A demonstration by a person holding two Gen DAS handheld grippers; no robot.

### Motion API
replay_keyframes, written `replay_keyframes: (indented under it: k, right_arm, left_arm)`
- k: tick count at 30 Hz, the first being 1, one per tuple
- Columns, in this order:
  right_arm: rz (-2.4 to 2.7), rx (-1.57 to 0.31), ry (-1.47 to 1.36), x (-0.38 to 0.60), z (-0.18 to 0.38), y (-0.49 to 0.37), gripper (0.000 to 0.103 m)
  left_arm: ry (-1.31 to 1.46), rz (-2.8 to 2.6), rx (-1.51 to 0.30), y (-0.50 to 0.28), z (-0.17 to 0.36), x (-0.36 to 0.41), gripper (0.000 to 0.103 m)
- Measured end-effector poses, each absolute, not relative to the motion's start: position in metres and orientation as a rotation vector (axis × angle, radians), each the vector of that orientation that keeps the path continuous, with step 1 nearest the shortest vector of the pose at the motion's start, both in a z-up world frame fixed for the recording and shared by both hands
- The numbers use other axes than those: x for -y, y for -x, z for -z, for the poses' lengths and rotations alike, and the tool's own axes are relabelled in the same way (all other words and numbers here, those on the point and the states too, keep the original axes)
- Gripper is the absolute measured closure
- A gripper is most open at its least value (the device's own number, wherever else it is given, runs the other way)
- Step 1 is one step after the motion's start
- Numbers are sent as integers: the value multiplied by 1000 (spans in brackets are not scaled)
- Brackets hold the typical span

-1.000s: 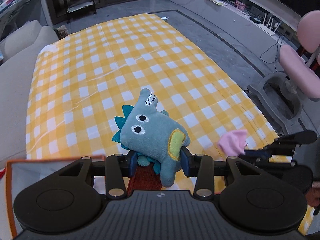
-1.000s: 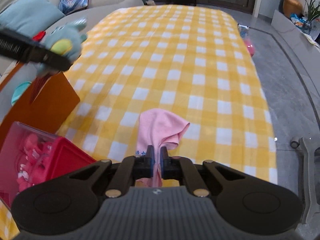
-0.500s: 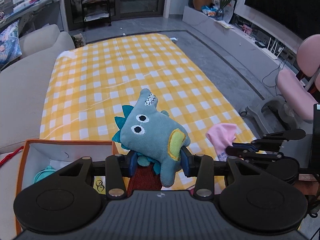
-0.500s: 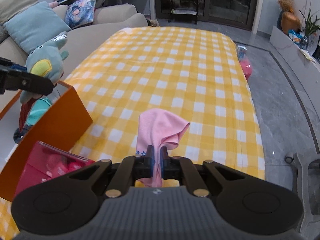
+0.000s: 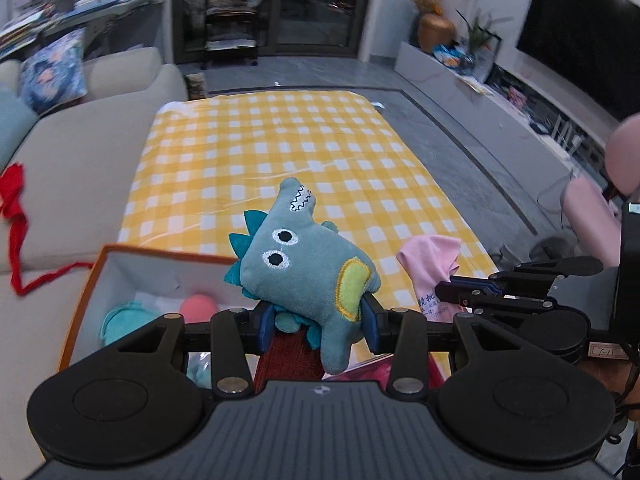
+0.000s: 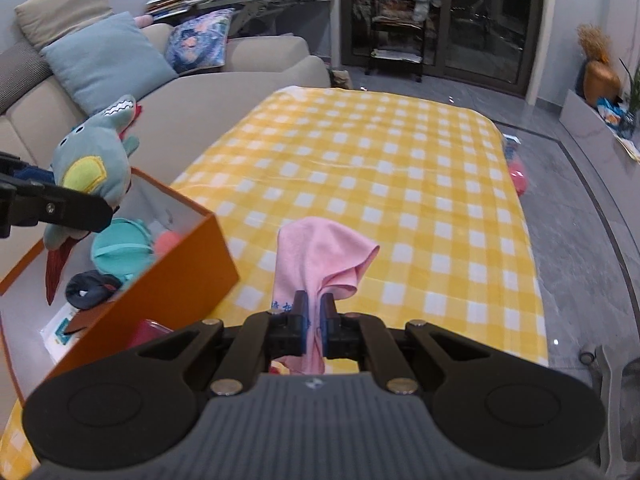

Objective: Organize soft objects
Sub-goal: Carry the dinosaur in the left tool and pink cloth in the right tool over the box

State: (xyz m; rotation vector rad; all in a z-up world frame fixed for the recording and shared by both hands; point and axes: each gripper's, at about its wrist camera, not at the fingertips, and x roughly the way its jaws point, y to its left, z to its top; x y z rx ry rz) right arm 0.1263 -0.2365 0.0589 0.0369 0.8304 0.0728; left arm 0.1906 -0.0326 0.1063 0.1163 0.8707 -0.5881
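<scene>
My left gripper (image 5: 318, 320) is shut on a teal plush dinosaur (image 5: 304, 264) with a yellow belly patch, held in the air above the orange box (image 5: 160, 258). In the right wrist view the same dinosaur (image 6: 94, 164) hangs over the orange box (image 6: 180, 276) at the left. My right gripper (image 6: 314, 320) is shut on a pink cloth (image 6: 316, 256), lifted above the yellow checked tablecloth (image 6: 380, 184). That pink cloth (image 5: 430, 264) and the right gripper (image 5: 444, 292) also show at the right of the left wrist view.
Inside the box lie a teal round plush (image 6: 120, 248), a coral ball (image 6: 168, 242) and a dark ring-shaped item (image 6: 90, 286). A beige sofa (image 6: 200, 92) with cushions flanks the table. A red cord (image 5: 16, 236) lies on the sofa. A pink chair (image 5: 592, 208) stands at the right.
Both grippers have risen with their loads. The left one has moved so that the orange box and its contents come into view beneath the dinosaur. Grips are unchanged.
</scene>
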Motion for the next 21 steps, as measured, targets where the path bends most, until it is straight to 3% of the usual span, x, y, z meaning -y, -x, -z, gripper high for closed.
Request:
replay_keyframes:
  k: [21]
  right_arm:
    - [-209, -814, 33, 144, -62, -140, 100]
  left_arm:
    - [134, 377, -842, -173, -70, -99, 55]
